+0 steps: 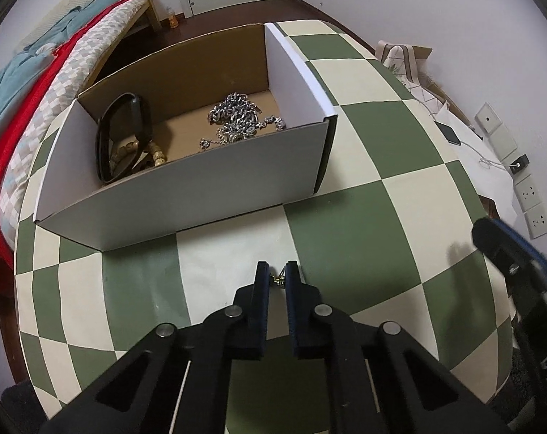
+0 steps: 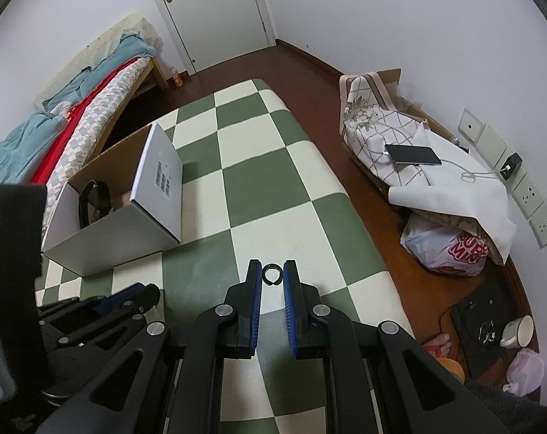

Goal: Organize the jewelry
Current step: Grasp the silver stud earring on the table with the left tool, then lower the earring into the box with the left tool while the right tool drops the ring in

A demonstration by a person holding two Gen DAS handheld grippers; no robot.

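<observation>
In the left wrist view my left gripper is shut on a small gold earring, just above the checkered table. Ahead stands an open cardboard box holding a silver chain, a black band and wooden beads. In the right wrist view my right gripper is shut on a small black ring over the table. The box is to its left, and the left gripper shows at lower left.
A bed with red and teal covers lies left of the table. On the floor to the right are a cloth-covered box with a phone, plastic bags and a bowl. The right gripper shows at the left view's right edge.
</observation>
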